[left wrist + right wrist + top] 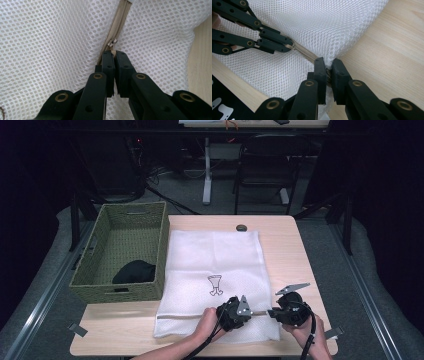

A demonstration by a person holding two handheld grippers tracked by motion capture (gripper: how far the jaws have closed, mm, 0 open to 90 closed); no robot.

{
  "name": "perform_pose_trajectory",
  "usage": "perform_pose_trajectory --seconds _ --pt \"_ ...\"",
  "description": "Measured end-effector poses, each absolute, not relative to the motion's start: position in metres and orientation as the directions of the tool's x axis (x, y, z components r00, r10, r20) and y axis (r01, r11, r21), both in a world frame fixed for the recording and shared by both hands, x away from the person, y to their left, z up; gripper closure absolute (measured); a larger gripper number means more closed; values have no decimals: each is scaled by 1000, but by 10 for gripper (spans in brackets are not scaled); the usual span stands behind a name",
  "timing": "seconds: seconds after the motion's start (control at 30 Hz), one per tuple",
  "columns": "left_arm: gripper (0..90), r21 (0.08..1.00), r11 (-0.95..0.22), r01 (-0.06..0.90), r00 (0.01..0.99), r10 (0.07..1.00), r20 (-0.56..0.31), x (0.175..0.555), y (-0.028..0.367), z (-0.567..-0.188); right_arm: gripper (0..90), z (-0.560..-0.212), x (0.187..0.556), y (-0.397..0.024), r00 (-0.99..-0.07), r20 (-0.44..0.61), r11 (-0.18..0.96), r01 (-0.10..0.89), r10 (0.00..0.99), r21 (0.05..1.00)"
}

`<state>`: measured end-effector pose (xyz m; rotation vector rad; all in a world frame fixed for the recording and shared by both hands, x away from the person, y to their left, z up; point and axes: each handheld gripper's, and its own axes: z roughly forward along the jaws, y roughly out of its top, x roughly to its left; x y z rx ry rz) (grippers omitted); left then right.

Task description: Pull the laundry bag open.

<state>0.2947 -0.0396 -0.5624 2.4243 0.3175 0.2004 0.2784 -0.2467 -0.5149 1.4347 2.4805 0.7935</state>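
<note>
Mesh laundry bag [215,270], white, flat across the middle of the wooden table [295,250], small bone-like print near its lower half; near edge right in front of the person; beige zipper [119,22] along that near edge. Woven green basket [125,252] at the table's left, just beside the bag, dark cloth [134,272] bundled in its near corner. Left gripper [112,53] down on the zipper line, fingers [108,62] pressed together on the beige zipper tape, right behind the metal slider [111,43]. Right gripper [327,63] at the bag's near right corner, jaws clamped on the end of the zipper seam there, mesh bunched up between them. Small dark object [241,227] at the far table edge, too tiny to make out.
</note>
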Motion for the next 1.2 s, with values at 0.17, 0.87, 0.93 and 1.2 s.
perform_pose_trajectory --seconds 0.17,0.87,0.93,1.2 --pt "869 643 -743 188 956 287 53 295 -31 -562 839 -515 279 -247 -525 106 403 753 844 521" --pt "868 628 -749 212 952 303 40 295 -11 -561 838 -516 279 -247 -523 108 401 755 845 518" --pt "868 625 -751 211 951 307 47 296 -9 -561 838 -516 279 -246 -523 102 404 754 846 518" --pt "868 617 -751 235 946 322 33 297 4 -560 838 -516 279 -248 -519 97 402 755 849 518"
